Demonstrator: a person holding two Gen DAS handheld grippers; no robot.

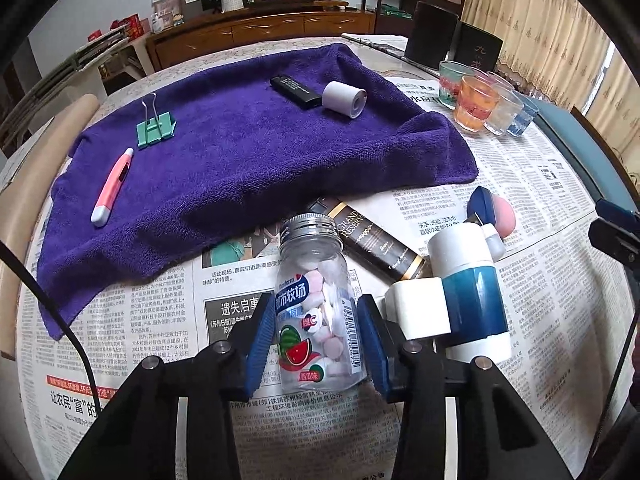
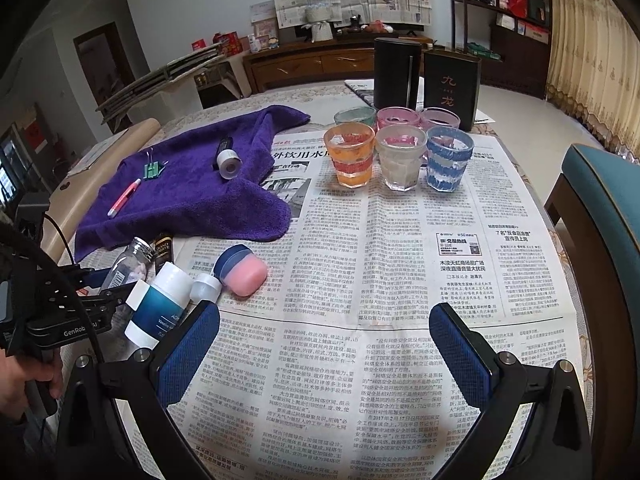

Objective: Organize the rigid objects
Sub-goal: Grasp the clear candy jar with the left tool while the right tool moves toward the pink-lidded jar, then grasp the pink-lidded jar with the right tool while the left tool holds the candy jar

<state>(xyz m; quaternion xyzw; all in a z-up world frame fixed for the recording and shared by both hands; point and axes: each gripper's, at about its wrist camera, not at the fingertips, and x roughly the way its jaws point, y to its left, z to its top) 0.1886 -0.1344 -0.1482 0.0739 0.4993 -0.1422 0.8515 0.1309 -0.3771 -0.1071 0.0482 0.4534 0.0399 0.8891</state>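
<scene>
Left gripper (image 1: 316, 334): its two blue ribbed pads stand at both sides of a clear plastic candy bottle with silver screw cap (image 1: 316, 304); both pads seem to touch the bottle wall, so it looks gripped.
Candy bottle: it lies on the newspaper-covered table (image 2: 400, 240), cap pointing away from the camera, pink and white tablets inside.
Right gripper (image 2: 324, 350): its fingers are wide apart and nothing is between them, only newspaper below.
Beside the bottle: a white and blue lotion bottle (image 1: 468, 292) lies just to the right, and a dark flat box with gold letters (image 1: 372, 240) is behind it.
Pink and blue round case (image 2: 242, 270): it rests on the newspaper near the lotion bottle.
Purple towel (image 1: 240, 152): it carries a pink pen-shaped cutter (image 1: 112, 186), a green binder clip (image 1: 154, 128), a black flat bar (image 1: 294, 92) and a white paper roll (image 1: 344, 100).
Coloured glass cups (image 2: 396, 148): they stand in two rows at the far side, well apart from both grippers.
</scene>
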